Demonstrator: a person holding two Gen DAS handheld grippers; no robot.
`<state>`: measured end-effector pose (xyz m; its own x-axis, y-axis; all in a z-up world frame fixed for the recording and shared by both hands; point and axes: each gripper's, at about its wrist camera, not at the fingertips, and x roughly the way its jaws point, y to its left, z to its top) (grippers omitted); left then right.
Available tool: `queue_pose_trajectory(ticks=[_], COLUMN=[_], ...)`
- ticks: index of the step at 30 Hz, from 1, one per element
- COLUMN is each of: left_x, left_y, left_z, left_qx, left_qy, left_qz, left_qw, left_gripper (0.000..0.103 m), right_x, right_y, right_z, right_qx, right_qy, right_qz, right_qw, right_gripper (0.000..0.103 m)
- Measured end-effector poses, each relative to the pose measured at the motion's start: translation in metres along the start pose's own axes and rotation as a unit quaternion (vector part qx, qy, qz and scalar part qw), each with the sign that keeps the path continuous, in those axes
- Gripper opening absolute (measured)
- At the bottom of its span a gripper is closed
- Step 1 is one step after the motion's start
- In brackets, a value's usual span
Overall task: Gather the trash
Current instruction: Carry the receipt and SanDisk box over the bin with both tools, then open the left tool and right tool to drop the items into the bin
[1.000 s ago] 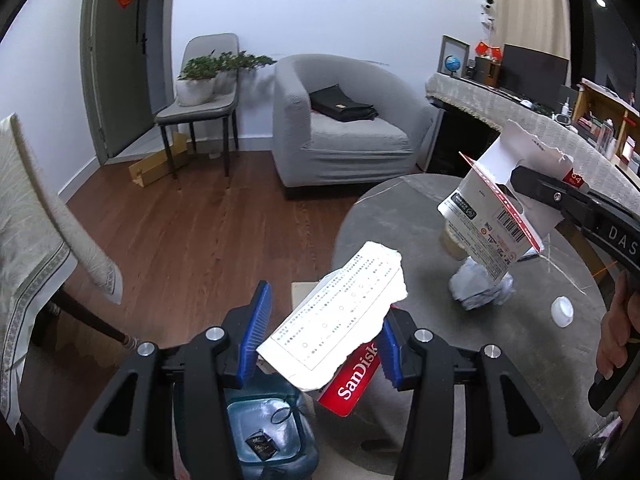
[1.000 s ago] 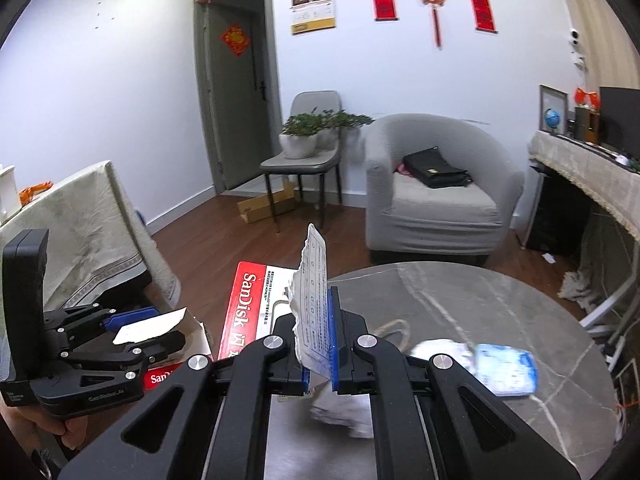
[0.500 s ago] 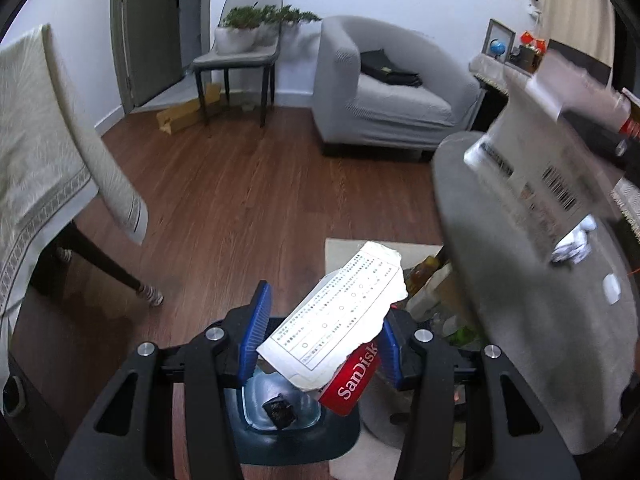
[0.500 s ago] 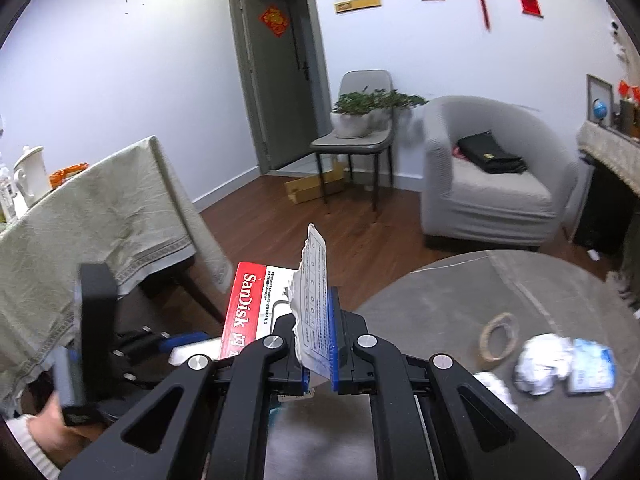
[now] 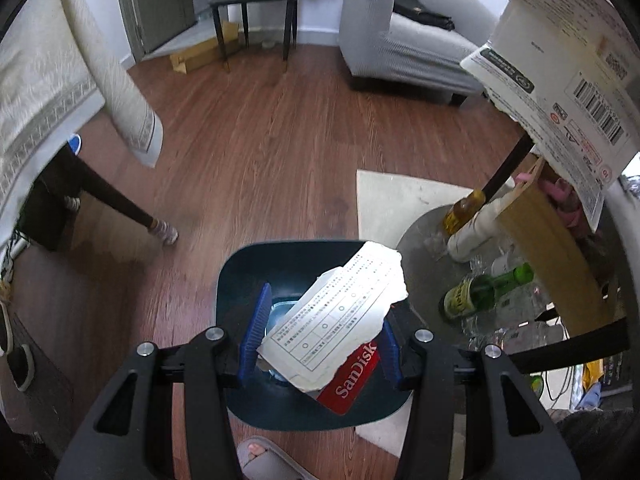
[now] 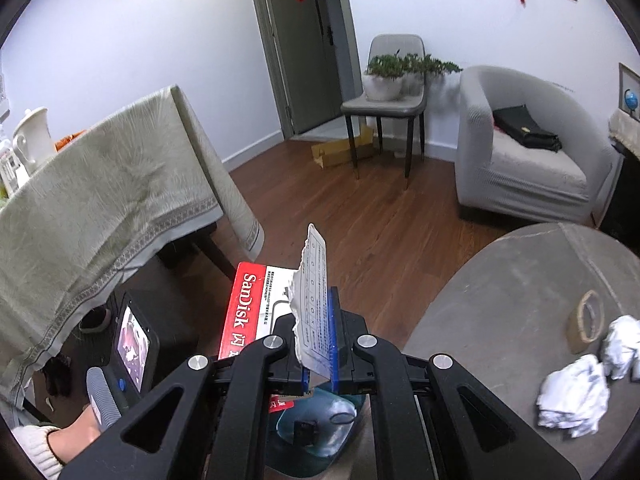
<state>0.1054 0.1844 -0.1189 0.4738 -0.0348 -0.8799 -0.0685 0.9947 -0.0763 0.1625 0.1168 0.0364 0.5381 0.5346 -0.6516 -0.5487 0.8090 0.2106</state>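
Both claws come first, taking them left to right. Our left gripper (image 5: 320,340) is clamped on a torn piece of SanDisk packaging (image 5: 340,332), white printed side up with a red edge below, and it now hangs directly over the dark teal trash bin (image 5: 232,280) on the wooden floor (image 5: 260,140). A second ago that same view looked out across the room toward the armchair (image 5: 400,40), with only a corner of the bin showing under the jaws; since then we have tipped the gripper steeply downward and lowered it, so the bin's mouth fills the space beneath the paper. We judge the left piece ready to drop: all that remains is to part the jaws.

Our right gripper (image 6: 318,360) is pinched tight on a second torn packaging piece (image 6: 280,300), held edge-on and upright. It too has swung away from the round grey table (image 6: 500,300) toward the bin (image 6: 320,440), whose clear liner now shows just below the jaws. Earlier the table filled more of this view.

On the table, to the right, crumpled paper balls (image 6: 572,400) and a tape roll (image 6: 588,320) still lie uncollected, so in our judgement the task needs further trips after this drop.
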Motion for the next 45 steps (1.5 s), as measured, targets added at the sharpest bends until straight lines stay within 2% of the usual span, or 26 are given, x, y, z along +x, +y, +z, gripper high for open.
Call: queue_pose_trajectory(ticks=[7, 10, 13, 18, 24, 33, 45], left_x=[0.01, 0.01, 0.006, -0.01, -0.048, -0.096, -0.137], left_y=[0.013, 0.017, 0.023, 0.033, 0.046, 0.045, 0.029], left_z=[-0.012, -0.015, -0.017, -0.015, -0.008, 0.008, 0.025], left_qx=[0.014, 0.017, 0.016, 0.006, -0.013, -0.021, -0.029], left_qy=[0.028, 0.037, 0.042, 0.026, -0.023, -0.085, -0.13], left_qz=[0.015, 0.017, 0.01, 0.012, 0.012, 0.018, -0.013], left_qw=[0.9994, 0.999, 0.9989, 0.9996, 0.9996, 0.996, 0.991], left_gripper=[0.054, 0.068, 0.077, 0.077, 0.075, 0.065, 0.062], right_x=[0.026, 0.034, 0.045, 0.064, 0.094, 0.134, 0.176], right_y=[0.016, 0.022, 0.029, 0.039, 0.038, 0.041, 0.06], right_z=[-0.007, -0.01, -0.014, -0.022, -0.039, -0.073, -0.119], right_qx=[-0.007, -0.013, -0.015, -0.025, -0.017, 0.0, -0.016], right_qy=[0.027, 0.036, 0.049, 0.072, 0.107, 0.165, 0.234], right_qz=[0.006, 0.006, 0.008, 0.007, 0.005, 0.01, 0.023], right_qw=[1.0, 0.999, 0.999, 0.997, 0.994, 0.986, 0.972], right_gripper=[0.007, 0.007, 0.007, 0.007, 0.007, 0.007, 0.008])
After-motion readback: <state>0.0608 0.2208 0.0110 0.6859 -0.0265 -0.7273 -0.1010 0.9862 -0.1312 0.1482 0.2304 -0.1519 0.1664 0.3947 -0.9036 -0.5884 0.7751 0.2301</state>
